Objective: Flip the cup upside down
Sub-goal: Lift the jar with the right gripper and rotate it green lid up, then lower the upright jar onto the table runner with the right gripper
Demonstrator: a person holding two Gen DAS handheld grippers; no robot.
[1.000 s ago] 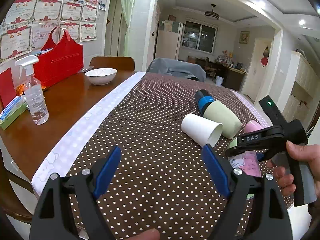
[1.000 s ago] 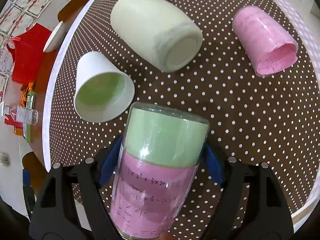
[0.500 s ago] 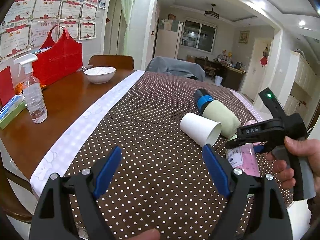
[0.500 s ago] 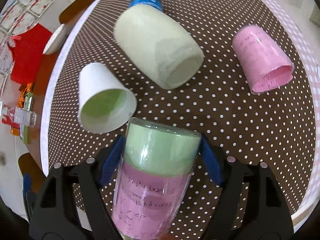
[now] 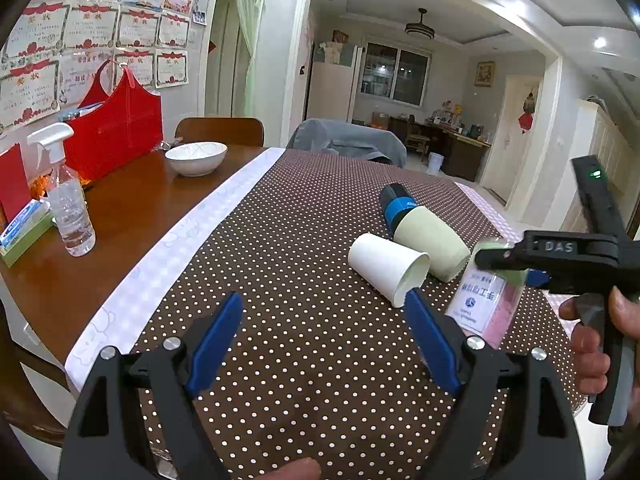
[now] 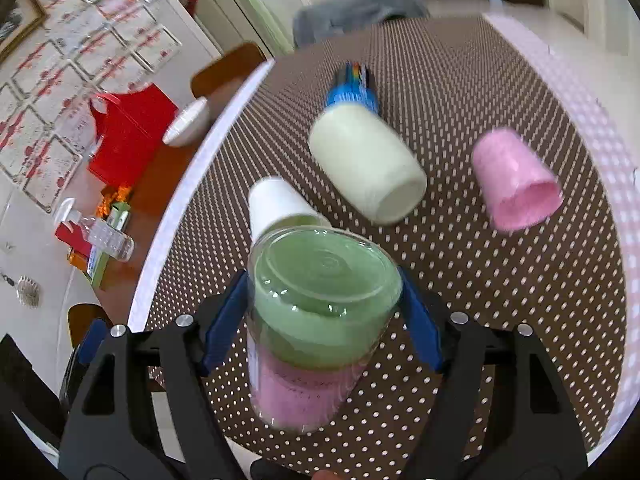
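My right gripper (image 6: 322, 316) is shut on a clear glass cup (image 6: 316, 320) with green and pink paper inside. It holds the cup tilted above the dotted tablecloth (image 6: 500, 320), base end toward the camera. In the left wrist view the same cup (image 5: 486, 300) hangs at the right under the right gripper (image 5: 516, 270). My left gripper (image 5: 326, 344) is open and empty over the near part of the cloth.
A white paper cup (image 5: 386, 272), a pale green cup (image 5: 430, 242) and a blue-capped bottle (image 5: 396, 202) lie on their sides mid-table. A pink cup (image 6: 516, 184) lies to the right. A bowl (image 5: 196, 158), spray bottle (image 5: 68, 204) and red bag (image 5: 114, 130) stand at the left.
The right gripper has lifted and tilted the glass cup, so its base now faces the camera. The left gripper has stayed still and open.
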